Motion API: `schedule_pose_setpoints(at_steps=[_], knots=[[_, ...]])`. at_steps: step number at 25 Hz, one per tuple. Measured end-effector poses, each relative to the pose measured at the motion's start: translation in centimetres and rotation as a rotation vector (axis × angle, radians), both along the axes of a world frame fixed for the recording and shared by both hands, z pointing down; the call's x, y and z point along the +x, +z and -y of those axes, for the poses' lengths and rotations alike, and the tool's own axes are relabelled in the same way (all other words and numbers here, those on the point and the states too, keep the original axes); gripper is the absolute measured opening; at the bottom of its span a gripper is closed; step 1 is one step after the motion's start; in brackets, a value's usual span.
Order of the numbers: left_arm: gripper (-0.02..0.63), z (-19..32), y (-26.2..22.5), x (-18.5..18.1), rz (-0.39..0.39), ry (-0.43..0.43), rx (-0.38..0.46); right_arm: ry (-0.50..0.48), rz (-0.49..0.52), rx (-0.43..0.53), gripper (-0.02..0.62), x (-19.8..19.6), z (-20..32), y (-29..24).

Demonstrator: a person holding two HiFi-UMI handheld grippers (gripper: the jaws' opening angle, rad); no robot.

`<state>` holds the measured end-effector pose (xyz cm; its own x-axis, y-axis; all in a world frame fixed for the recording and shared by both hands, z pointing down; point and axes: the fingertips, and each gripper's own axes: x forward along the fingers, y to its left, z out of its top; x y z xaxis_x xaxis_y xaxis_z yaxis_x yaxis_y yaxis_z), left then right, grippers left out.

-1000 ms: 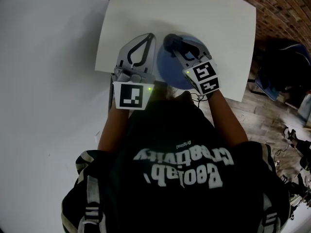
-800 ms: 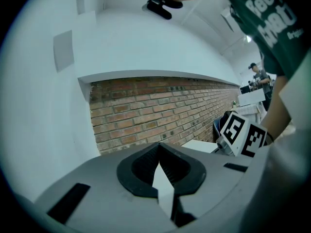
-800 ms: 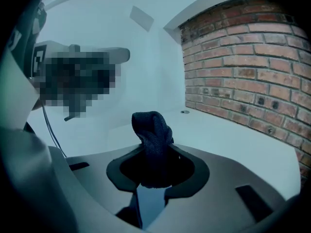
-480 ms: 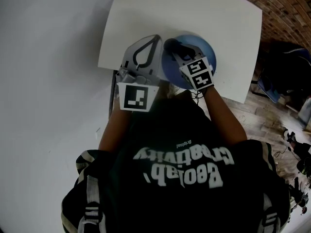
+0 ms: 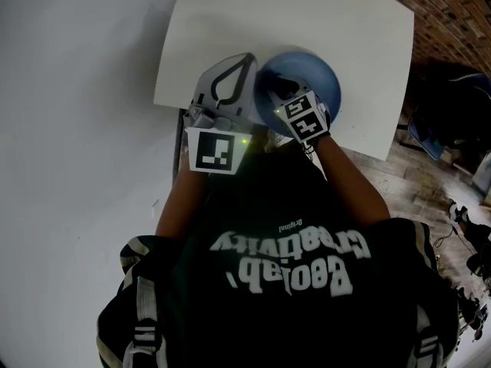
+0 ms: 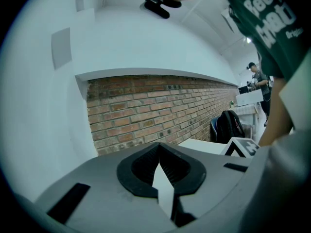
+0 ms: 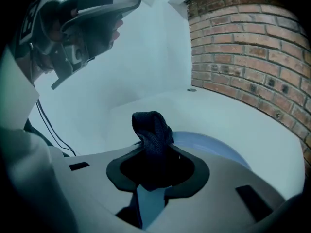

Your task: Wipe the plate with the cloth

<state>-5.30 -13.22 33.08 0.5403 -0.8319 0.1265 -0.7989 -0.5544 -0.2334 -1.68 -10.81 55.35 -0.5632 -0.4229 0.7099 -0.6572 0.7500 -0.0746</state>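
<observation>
A blue plate (image 5: 314, 75) lies on the white table (image 5: 307, 14) near its front edge. My right gripper (image 5: 278, 90) is shut on a dark cloth (image 5: 272, 77) and holds it over the plate's left part. In the right gripper view the cloth (image 7: 151, 127) sticks up in a bunch from the jaws of my right gripper (image 7: 154, 152), with the plate (image 7: 214, 147) just behind. My left gripper (image 5: 247, 60) is shut right beside the plate's left rim. In the left gripper view my left gripper (image 6: 159, 152) tilts up at the wall, and nothing shows between the jaws.
A brick wall (image 5: 453, 6) runs behind the table on the right. Dark bags (image 5: 453, 106) lie on the wooden floor to the right. A backpack (image 6: 228, 127) and a distant person (image 6: 255, 76) show in the left gripper view. The left gripper (image 7: 82, 18) looms close in the right gripper view.
My right gripper has drawn the cloth back across the plate towards my body. The left gripper moved a little right a second ago and has since stayed still.
</observation>
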Motion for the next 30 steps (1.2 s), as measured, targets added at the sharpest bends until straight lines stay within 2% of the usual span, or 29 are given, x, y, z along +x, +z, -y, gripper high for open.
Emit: schedule_pose_setpoints(at_steps=[15, 30], knots=[[0.003, -0.3, -0.3, 0.6, 0.01, 0.007, 0.006, 0.125, -0.049, 0.082, 0.089, 4.6, 5.6, -1.1], [0.003, -0.7, -0.1, 2.9, -0.006, 0.049, 0.016, 0.239, -0.114, 0.086, 0.089, 11.8, 5.7, -0.4]])
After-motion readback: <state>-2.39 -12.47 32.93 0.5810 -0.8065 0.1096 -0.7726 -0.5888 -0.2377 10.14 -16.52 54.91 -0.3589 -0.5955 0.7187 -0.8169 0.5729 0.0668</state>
